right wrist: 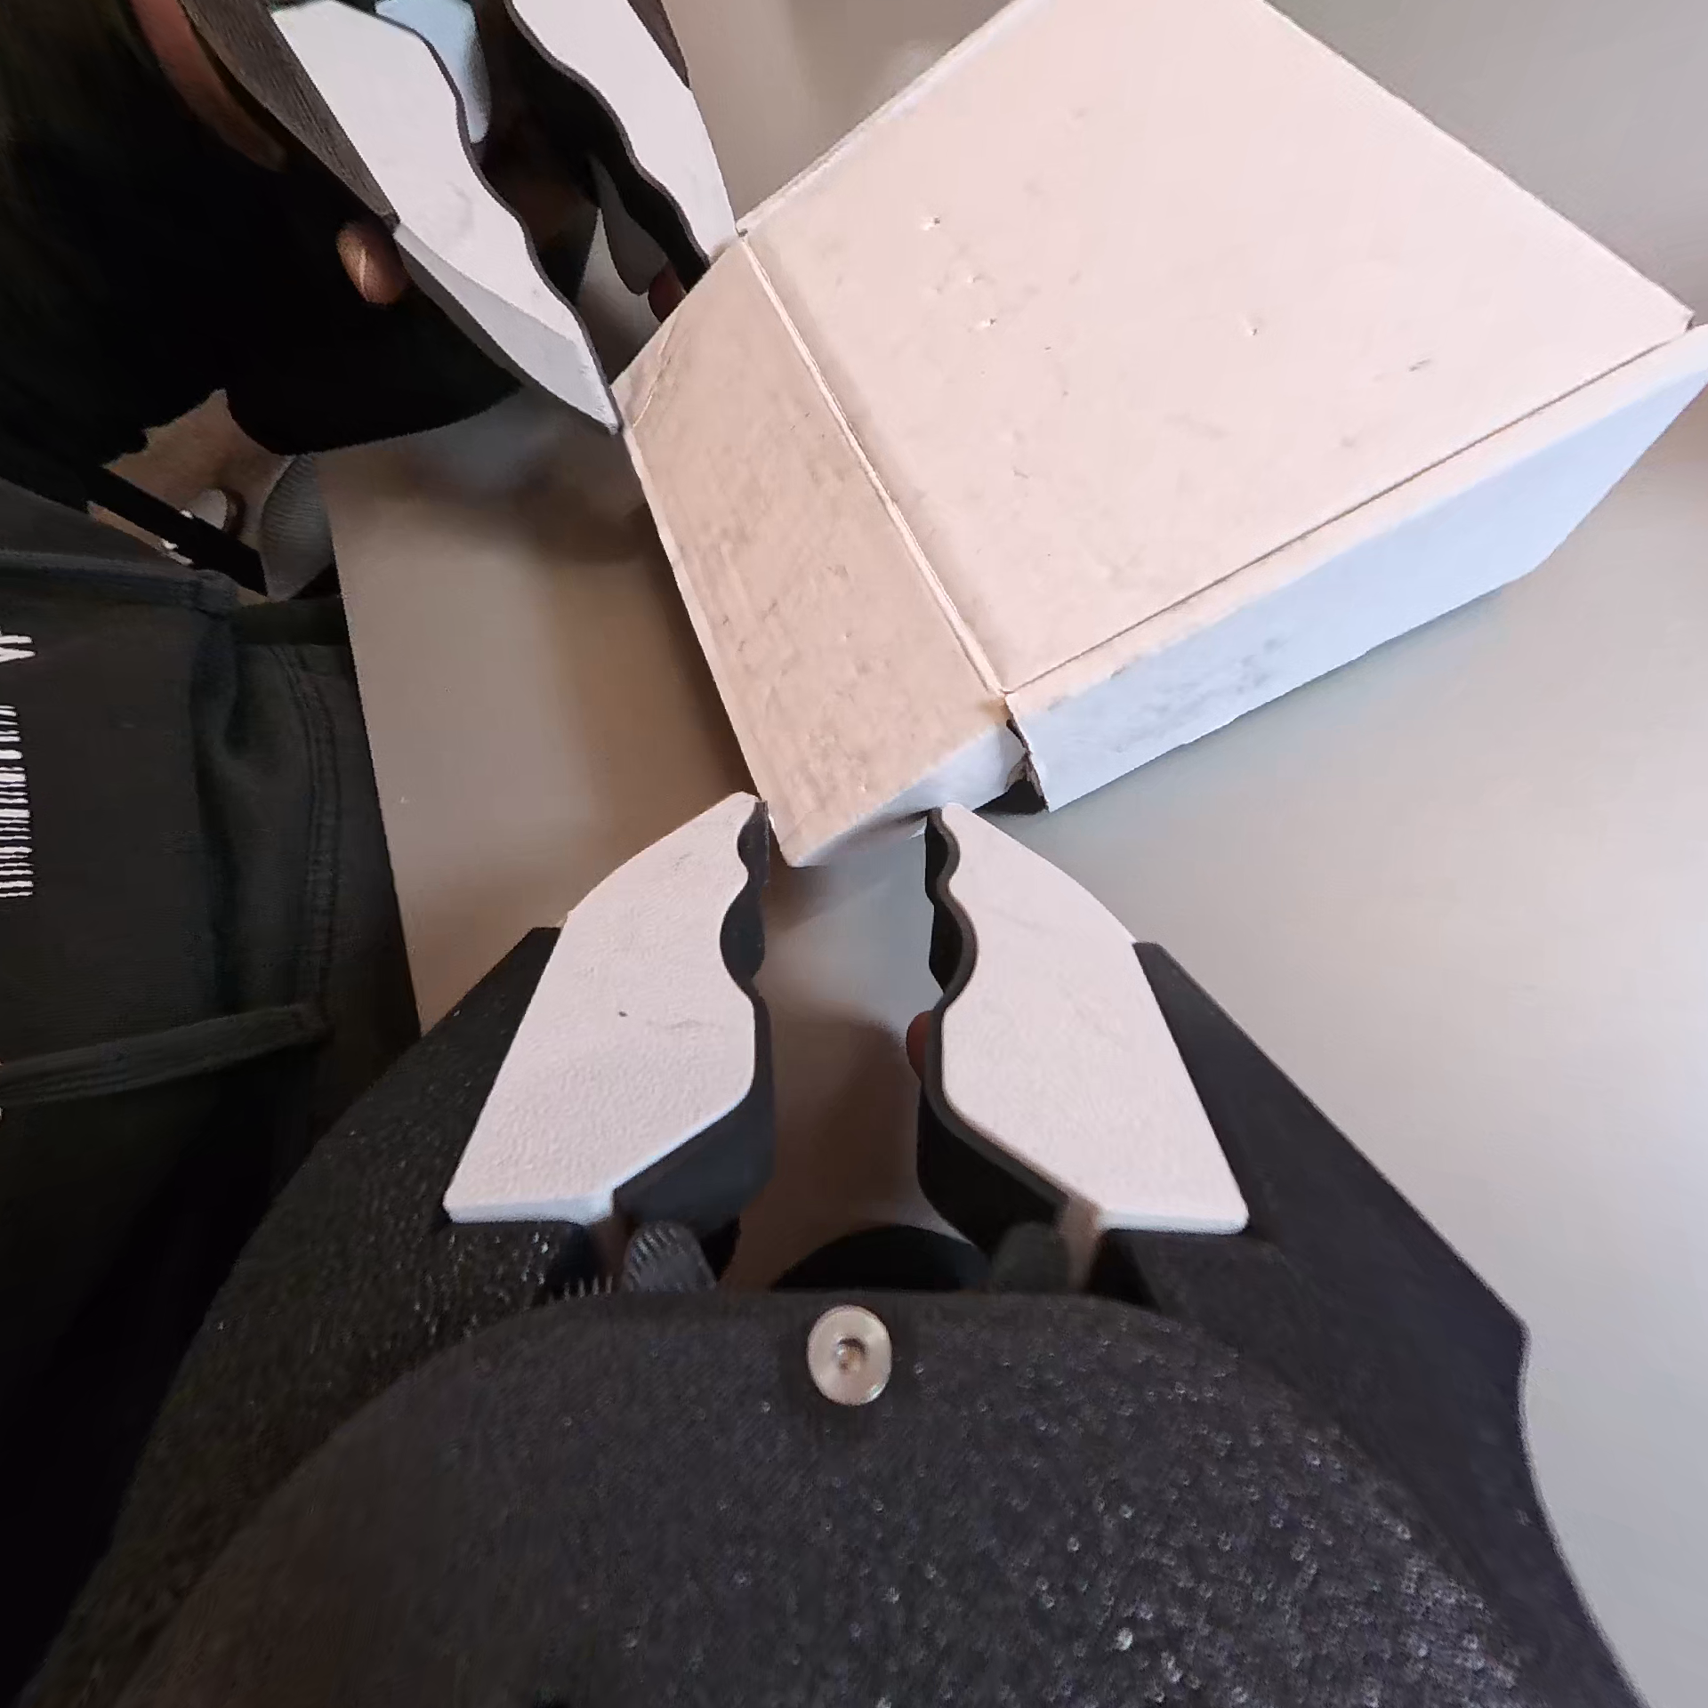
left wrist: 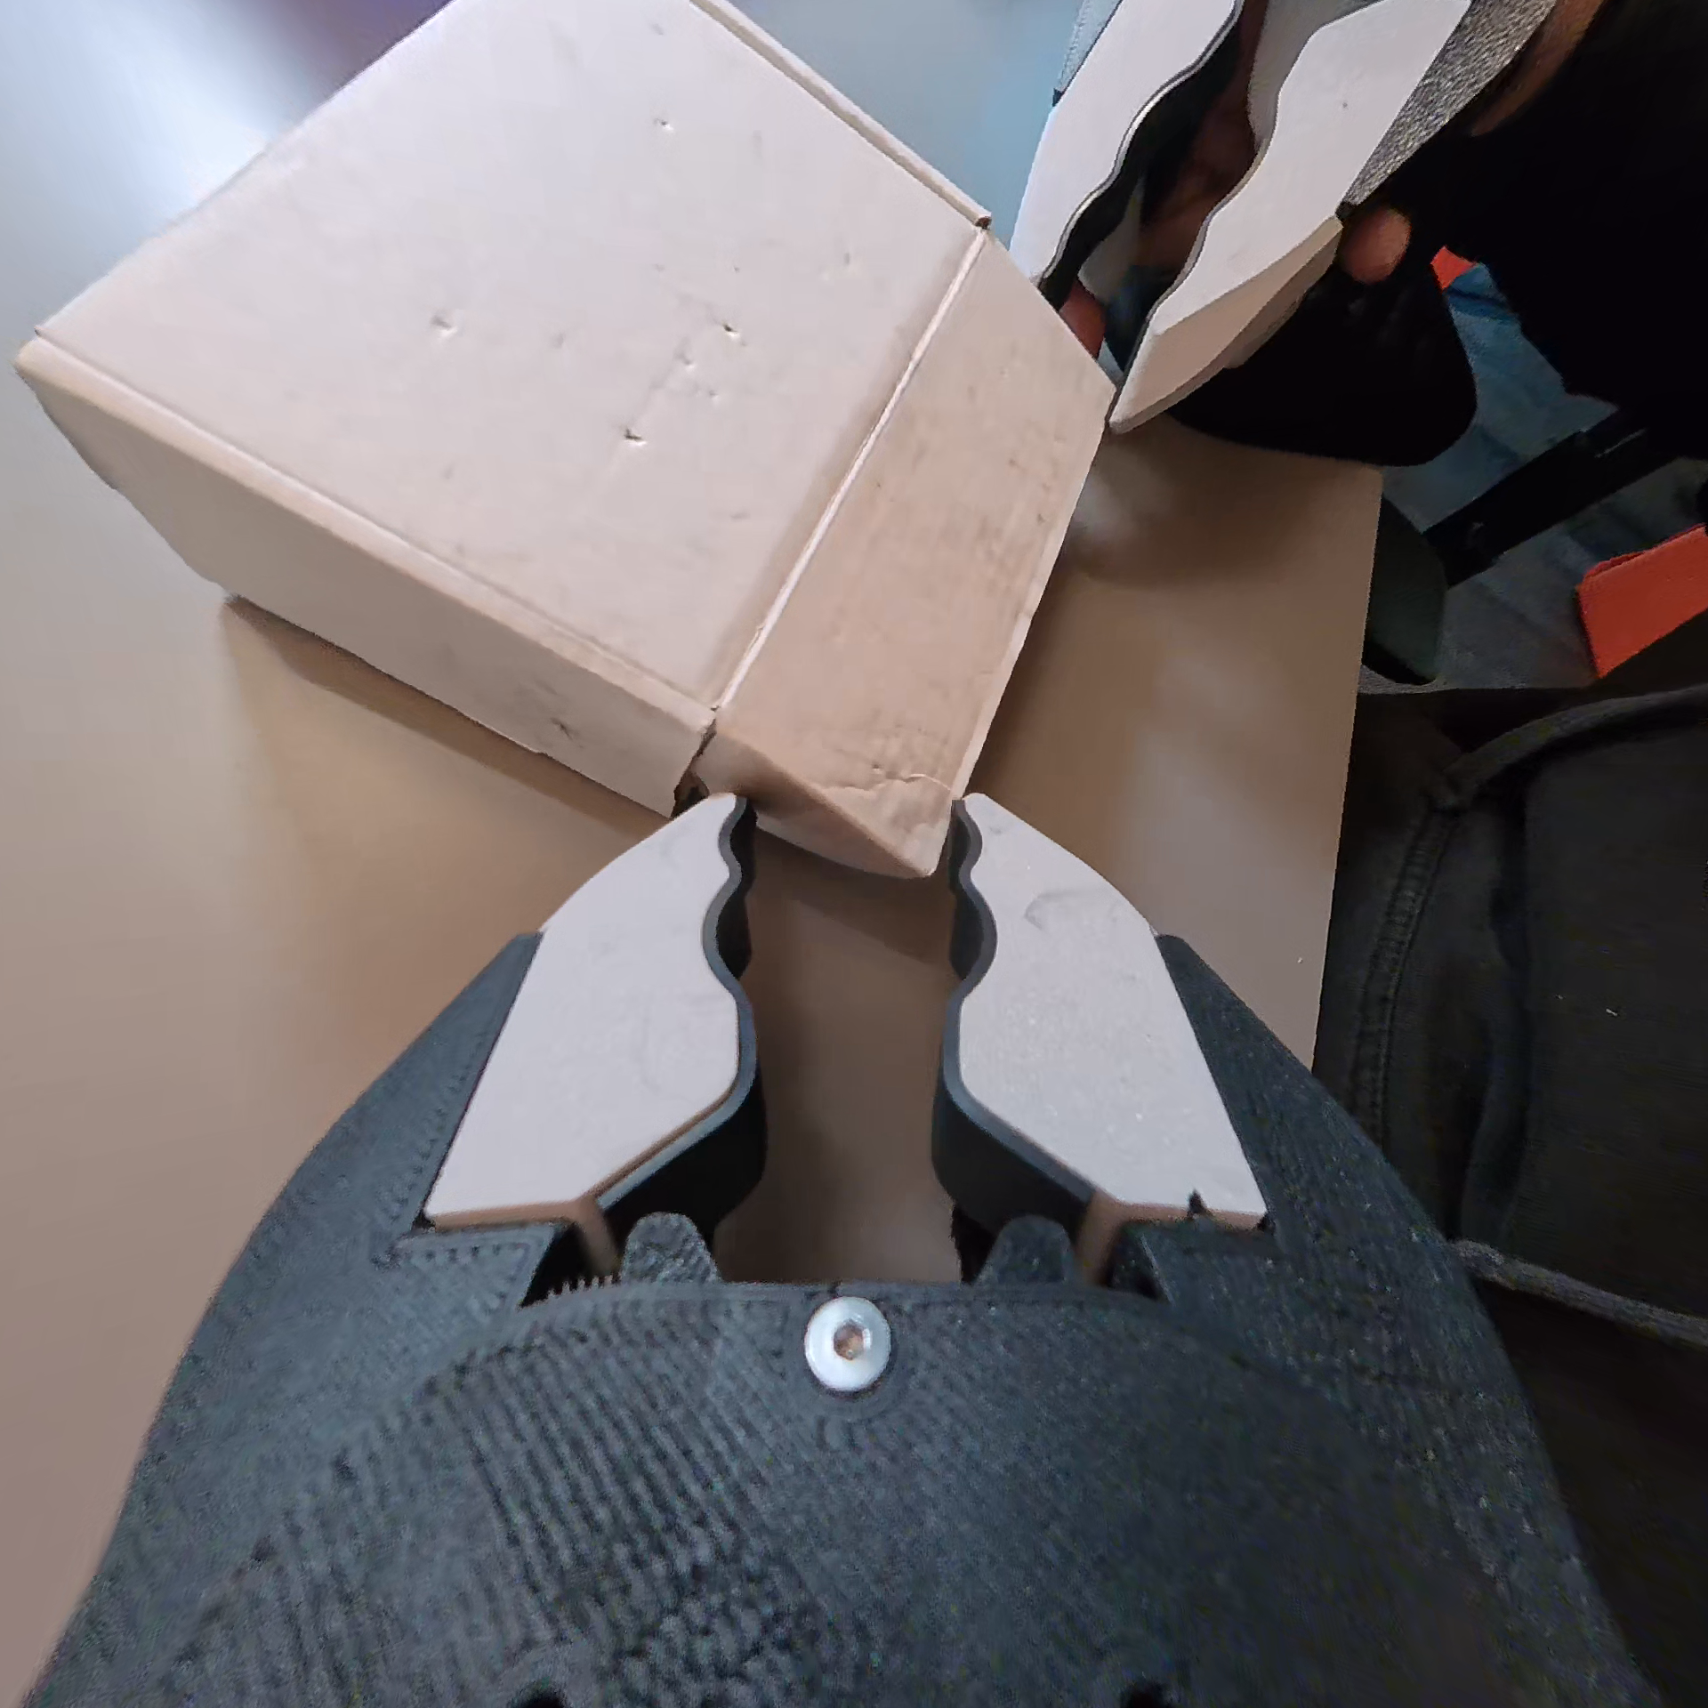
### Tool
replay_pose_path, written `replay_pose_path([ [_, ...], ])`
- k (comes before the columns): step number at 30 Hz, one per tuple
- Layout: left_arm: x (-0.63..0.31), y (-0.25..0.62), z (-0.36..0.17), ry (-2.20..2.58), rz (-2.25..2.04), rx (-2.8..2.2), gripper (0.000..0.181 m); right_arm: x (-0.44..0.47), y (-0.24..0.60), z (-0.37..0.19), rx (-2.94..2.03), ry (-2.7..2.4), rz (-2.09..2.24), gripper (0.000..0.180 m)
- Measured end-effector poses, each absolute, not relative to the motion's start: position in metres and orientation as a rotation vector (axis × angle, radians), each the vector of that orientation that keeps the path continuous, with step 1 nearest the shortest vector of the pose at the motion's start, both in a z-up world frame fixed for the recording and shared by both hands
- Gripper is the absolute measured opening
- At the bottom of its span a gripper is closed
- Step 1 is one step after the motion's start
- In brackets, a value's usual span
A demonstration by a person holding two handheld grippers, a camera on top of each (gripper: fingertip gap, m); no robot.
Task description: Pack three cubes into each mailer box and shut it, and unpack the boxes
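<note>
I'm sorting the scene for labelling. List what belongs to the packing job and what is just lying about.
Belongs to the job:
- mailer box, lid down, front flap sticking out
- left gripper, jaws open at one flap corner
- right gripper, jaws open at the other corner

Just lying about:
- table
- orange object beyond the table edge
- person's dark clothing

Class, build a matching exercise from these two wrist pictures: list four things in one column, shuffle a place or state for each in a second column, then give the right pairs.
Things:
1. mailer box
2. left gripper
3. right gripper
4. front flap

States:
A. creased, sloping down to the table
B. lid down, resting on the table
C. open, at the flap's corner in the right wrist view
D. open, at the flap's corner in the left wrist view

Pairs: 1-B, 2-D, 3-C, 4-A
</note>
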State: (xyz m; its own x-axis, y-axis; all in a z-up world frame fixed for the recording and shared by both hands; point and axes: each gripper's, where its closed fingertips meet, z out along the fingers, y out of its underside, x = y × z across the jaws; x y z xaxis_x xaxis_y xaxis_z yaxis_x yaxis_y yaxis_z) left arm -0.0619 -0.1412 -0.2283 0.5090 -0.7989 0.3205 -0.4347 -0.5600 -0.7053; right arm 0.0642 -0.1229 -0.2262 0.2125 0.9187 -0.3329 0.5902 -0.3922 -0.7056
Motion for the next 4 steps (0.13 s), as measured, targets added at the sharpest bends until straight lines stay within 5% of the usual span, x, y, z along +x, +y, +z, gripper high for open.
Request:
replay_pose_path([
  [1, -0.0621, -0.1400, -0.2287, 0.999, -0.872, -2.200, 0.039, 0.0642, -0.1218, -0.2272, -2.065, -1.397, 1.028, 0.032],
  [4, -0.0629, -0.1367, -0.2295, 0.994, -0.861, -2.192, 0.039, 0.0648, -0.1182, -0.2287, -2.065, -1.413, 1.000, 0.033],
])
